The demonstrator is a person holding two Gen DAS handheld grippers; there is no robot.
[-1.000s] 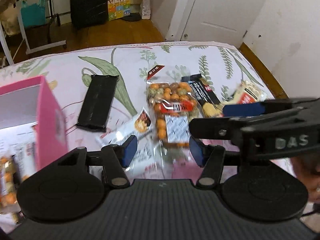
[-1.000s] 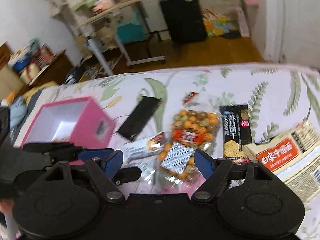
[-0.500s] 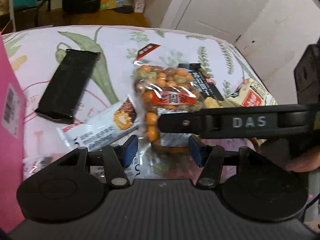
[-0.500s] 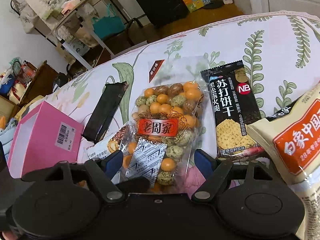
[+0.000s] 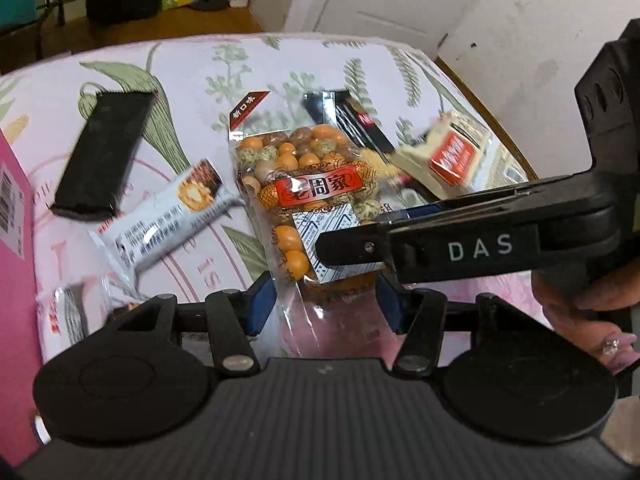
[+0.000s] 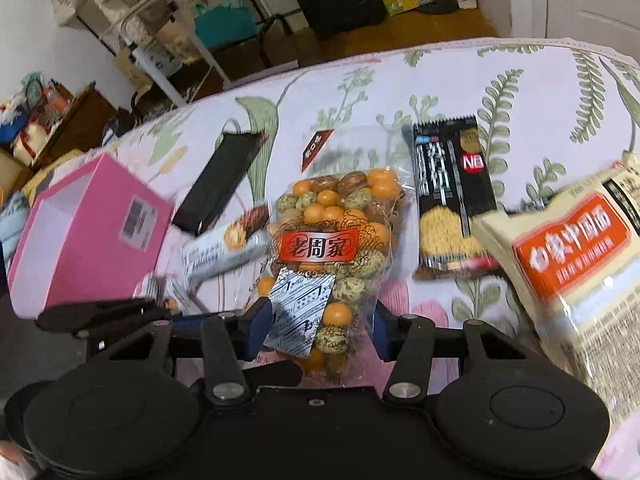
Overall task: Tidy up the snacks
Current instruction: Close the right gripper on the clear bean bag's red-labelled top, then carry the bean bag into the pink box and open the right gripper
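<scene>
Leftmost, a pink box (image 6: 86, 240) stands open-topped on the flowered bedspread (image 6: 520, 92), with a black packet (image 6: 220, 184) lying flat just beyond it and a white snack bar (image 6: 224, 252) between the box and the middle of the spread. Centred in both views lies the clear bag of orange and speckled coated nuts (image 6: 336, 248). The left gripper (image 5: 324, 304) sits about half open with the bag's near, empty end between its blue pads, and whether they press the film I cannot tell. The right gripper (image 6: 320, 328) is closing, the bag's lower end between its pads (image 6: 260, 320), not visibly pinched yet. Further right lie a black cracker packet (image 6: 452, 200) and, overlapping its corner, a cream noodle pack (image 6: 580, 264). A person's hand (image 5: 588, 312) grips the right tool's handle.
</scene>
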